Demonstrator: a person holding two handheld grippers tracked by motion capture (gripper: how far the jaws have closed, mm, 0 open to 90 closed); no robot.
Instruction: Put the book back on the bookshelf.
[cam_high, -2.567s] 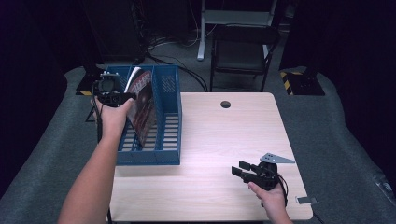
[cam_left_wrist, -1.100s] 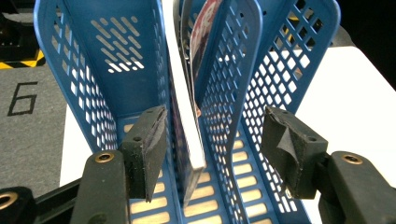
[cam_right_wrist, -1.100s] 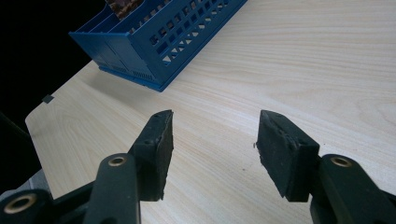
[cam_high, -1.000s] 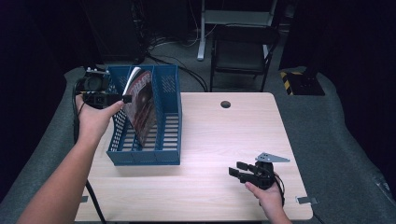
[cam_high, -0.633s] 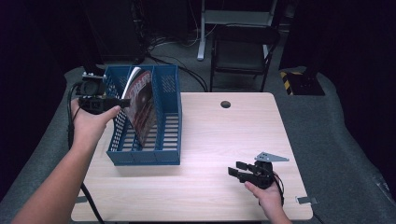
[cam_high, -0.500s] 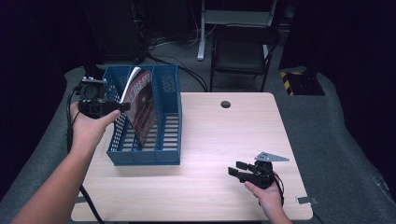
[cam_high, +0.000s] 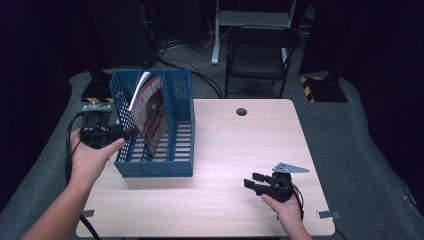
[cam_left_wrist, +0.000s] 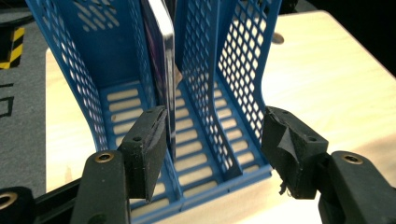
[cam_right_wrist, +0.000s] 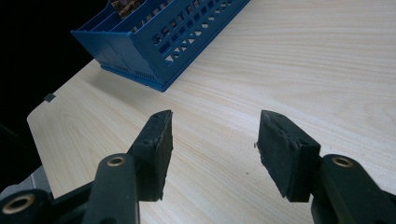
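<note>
Blue mesh file organizer (cam_high: 172, 150) sits on the left part of the light wooden table (cam_high: 235, 150), its open front toward the person; it has slotted floors and perforated divider walls; a magazine (cam_high: 151, 112) with a dark reddish cover stands in the organizer's left compartment, tilted, its top corner curling above the rim; in the left gripper view the magazine (cam_left_wrist: 161, 60) shows edge-on, leaning against the divider between two compartments.

Left gripper (cam_high: 131, 132) is held level at the organizer's left front corner, outside the left wall, tips pointing at the basket; jaws apart, nothing between the pads; in the left gripper view the left gripper (cam_left_wrist: 212, 140) looks straight into the open front, one finger in front of the left compartment floor, the other off the right wall over bare table; whether a finger touches the plastic I can't tell.

Right gripper (cam_high: 256, 182) rests low over the table near the front right edge, well apart from the organizer; jaws spread, empty; grey three-cornered plate on top; in the right gripper view the right gripper (cam_right_wrist: 212, 140) frames bare wood, the organizer's corner (cam_right_wrist: 159, 42) farther off at upper left.
</note>
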